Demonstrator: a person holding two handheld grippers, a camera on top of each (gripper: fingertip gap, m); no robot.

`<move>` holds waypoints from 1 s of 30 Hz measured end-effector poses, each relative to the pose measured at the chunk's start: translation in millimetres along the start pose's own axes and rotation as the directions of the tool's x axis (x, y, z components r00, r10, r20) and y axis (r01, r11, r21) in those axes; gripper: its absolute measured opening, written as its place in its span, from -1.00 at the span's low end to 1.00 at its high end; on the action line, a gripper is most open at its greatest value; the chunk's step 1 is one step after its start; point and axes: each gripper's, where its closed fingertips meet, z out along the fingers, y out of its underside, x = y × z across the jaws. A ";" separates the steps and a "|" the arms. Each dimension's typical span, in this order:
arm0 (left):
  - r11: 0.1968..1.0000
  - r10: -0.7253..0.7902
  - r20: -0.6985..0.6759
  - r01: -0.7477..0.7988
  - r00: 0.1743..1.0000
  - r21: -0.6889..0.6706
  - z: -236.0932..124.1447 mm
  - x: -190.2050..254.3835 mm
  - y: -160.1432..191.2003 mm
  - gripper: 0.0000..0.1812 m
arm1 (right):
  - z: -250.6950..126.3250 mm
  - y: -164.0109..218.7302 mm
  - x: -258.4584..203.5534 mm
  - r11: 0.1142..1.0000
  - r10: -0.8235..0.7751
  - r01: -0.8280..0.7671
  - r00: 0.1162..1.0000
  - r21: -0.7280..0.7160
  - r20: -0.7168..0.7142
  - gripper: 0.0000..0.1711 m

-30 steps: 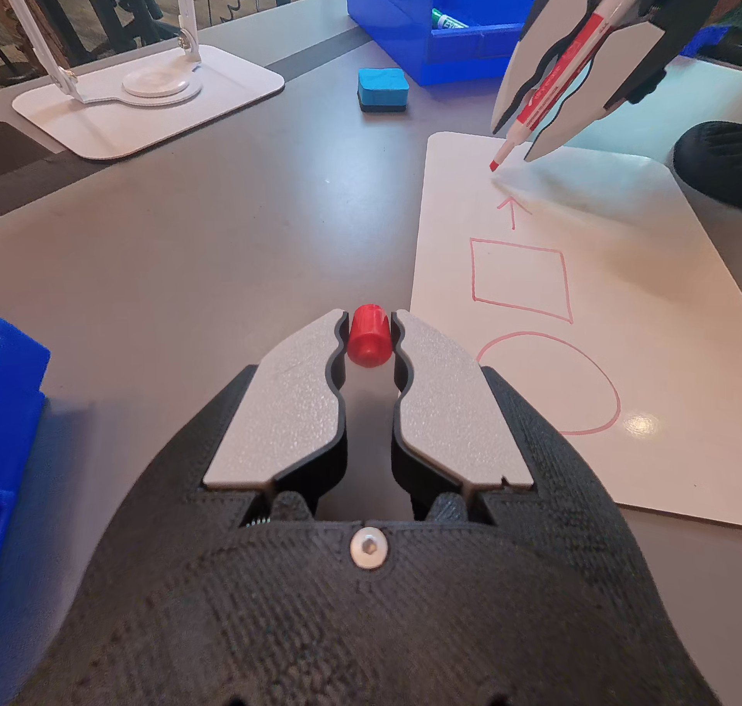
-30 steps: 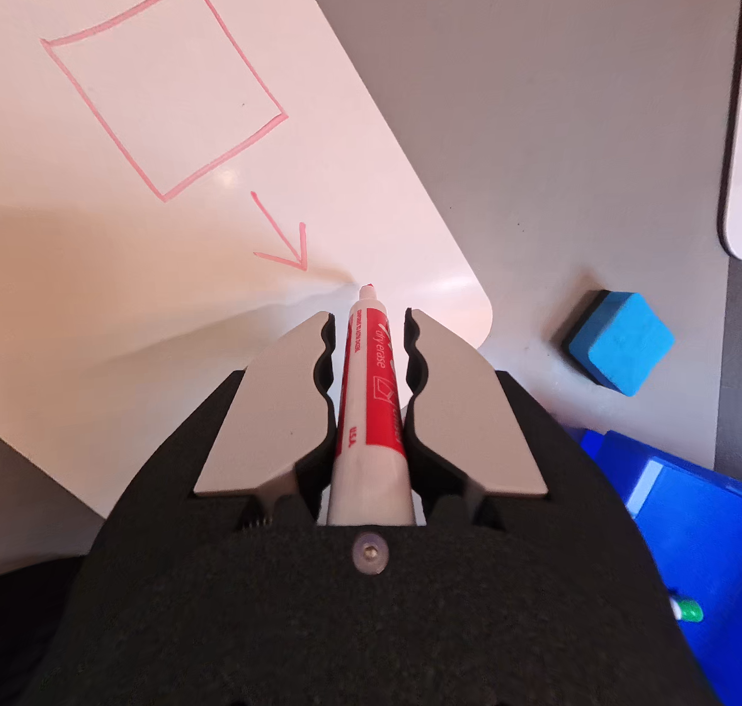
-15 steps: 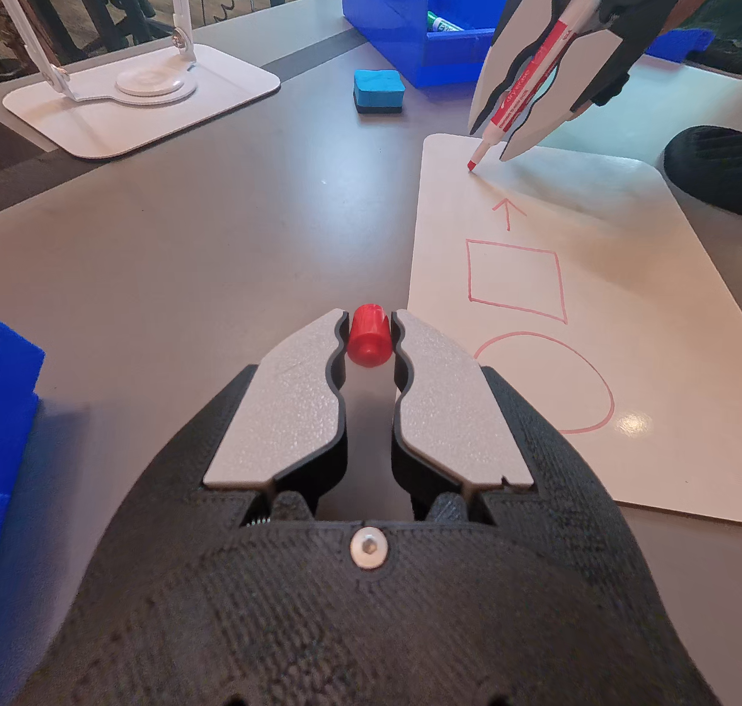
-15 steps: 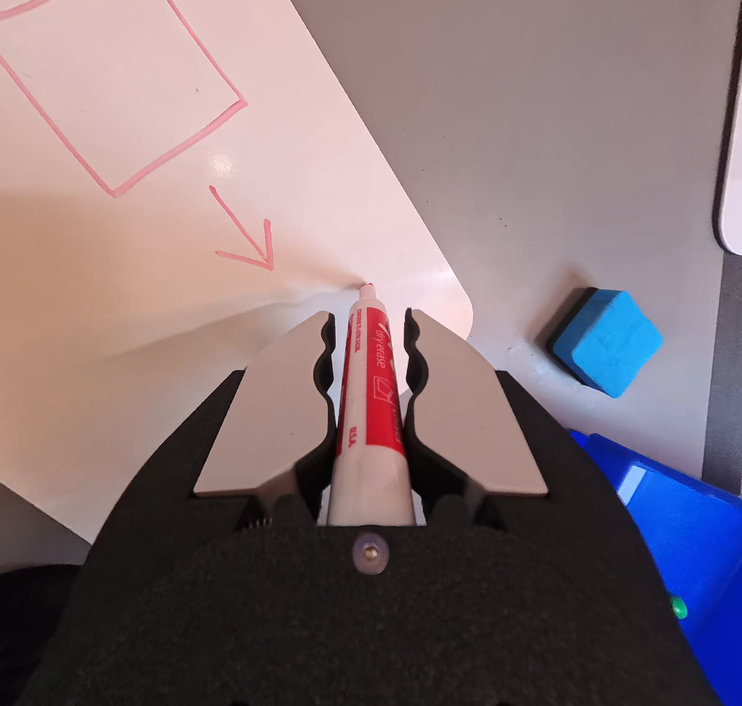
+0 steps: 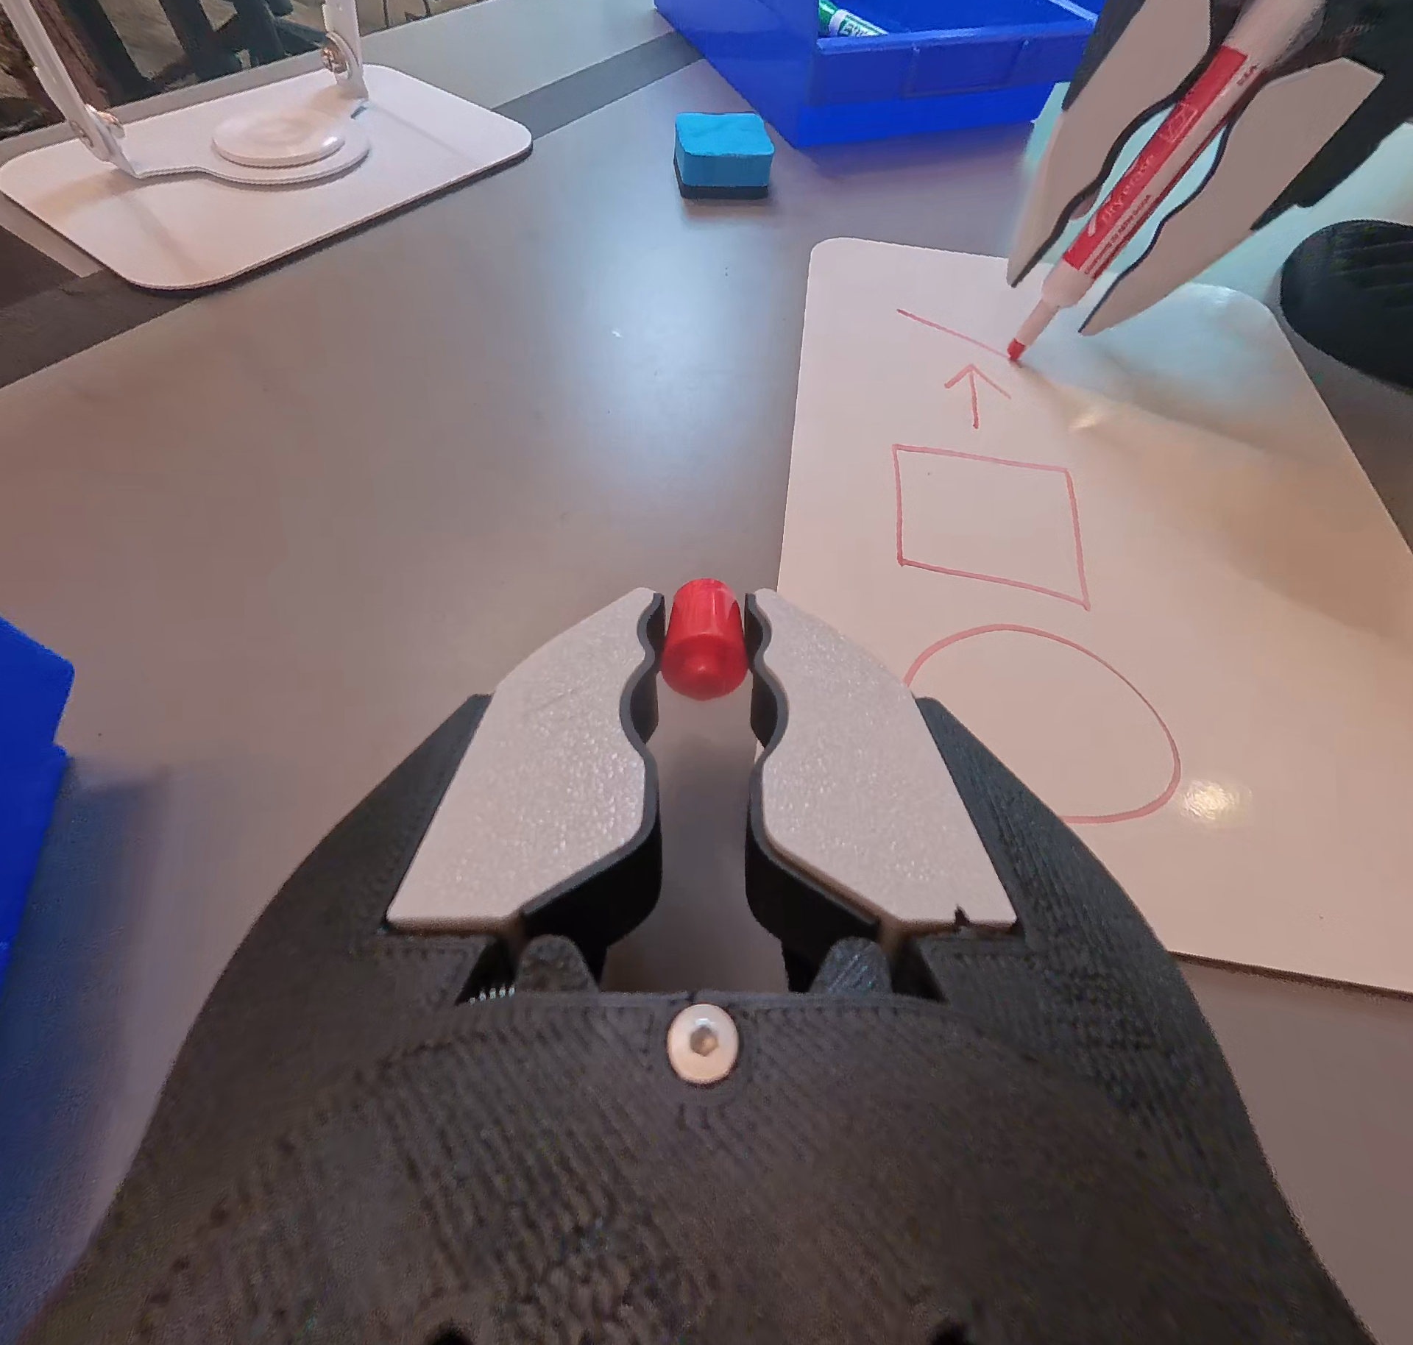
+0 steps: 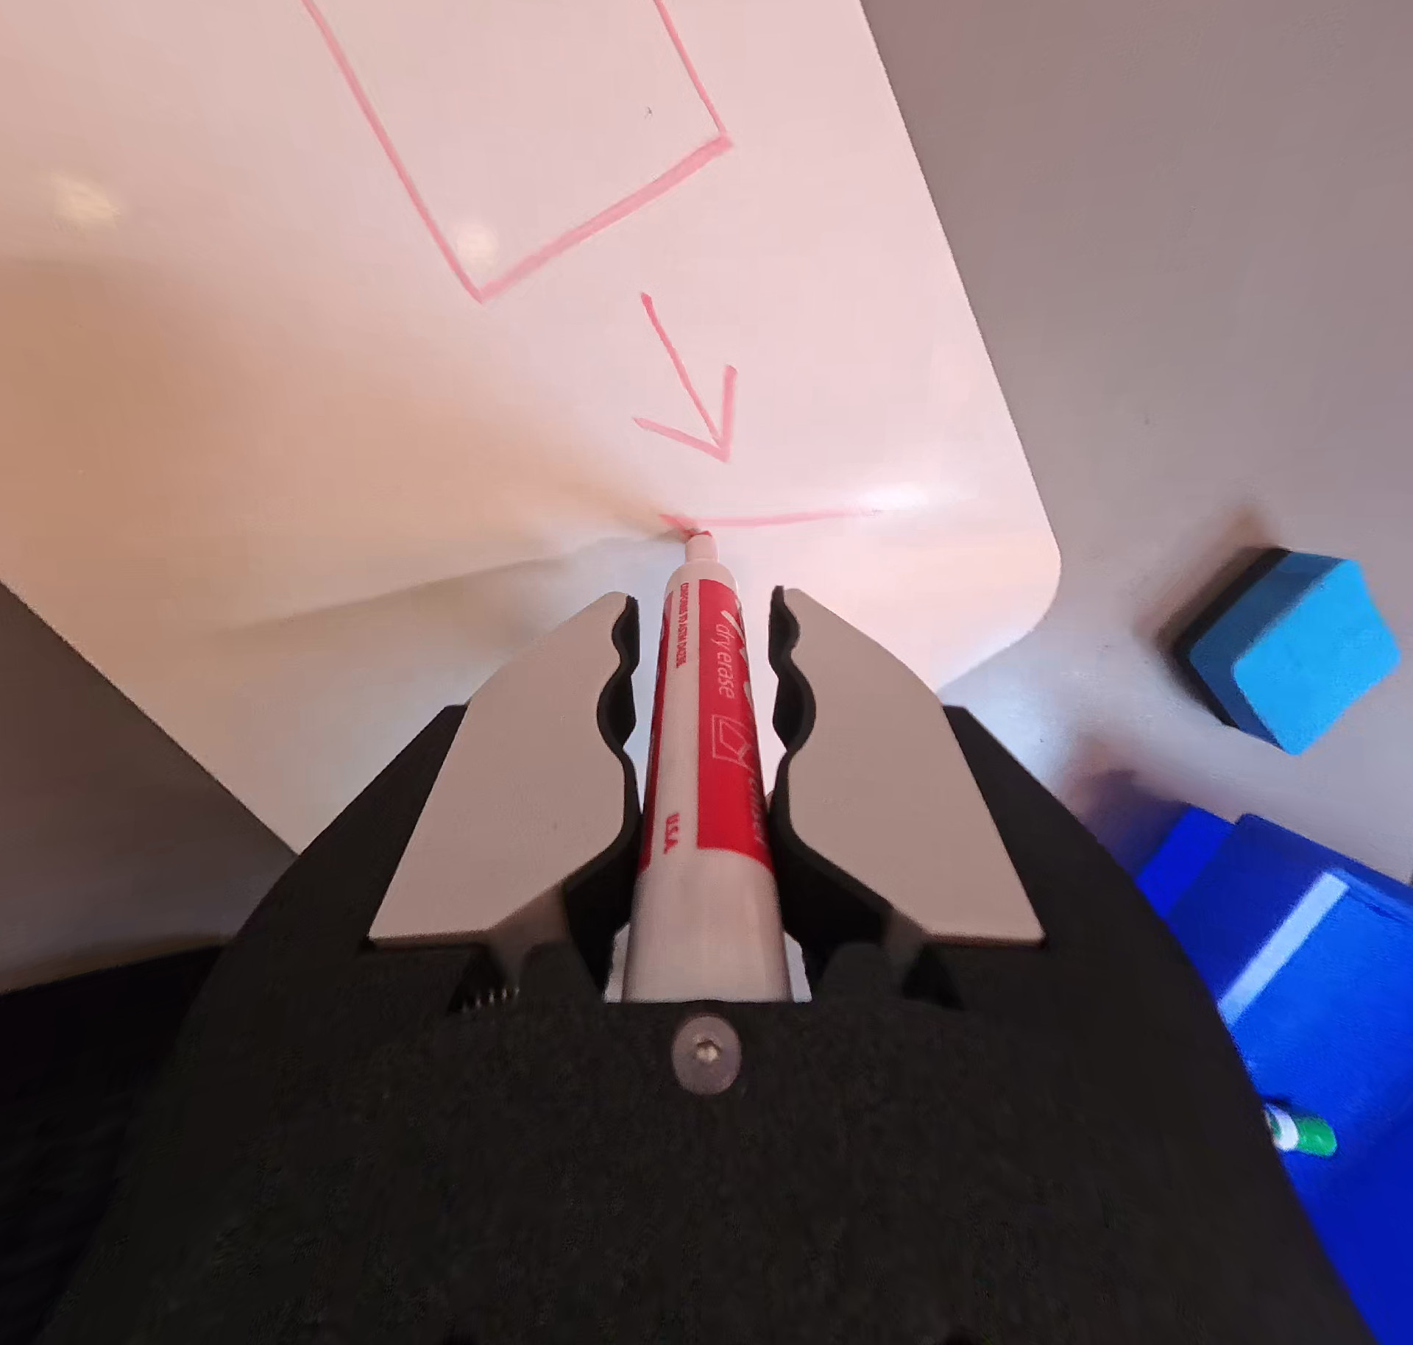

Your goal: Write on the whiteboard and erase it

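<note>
- Ahead of the left gripper (image 5: 702,639), clenched on one small red plastic marker cap (image 5: 702,658), lies one flat white whiteboard (image 5: 1193,620) on the grey table (image 5: 382,467). It carries four red marks: circle, square, arrow, line.
- Farther off: one blue foam eraser (image 5: 722,155), one blue plastic bin (image 5: 864,47).
- Over the whiteboard's corner, the right gripper (image 6: 702,620) grasps one red-and-white dry-erase marker (image 6: 707,758), tip touching the board.
- Risk: excess downward pressure may slide the unsecured board or push the marker back through the jaws; a lifted tip breaks the line.
</note>
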 end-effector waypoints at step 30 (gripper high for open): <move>1.000 0.009 0.004 -0.010 1.000 0.016 -2.4 0.8 -3.0 -0.78 | -41.3 -11.0 44.7 0.955 0.157 -0.121 0.981 0.272 -0.116 -0.60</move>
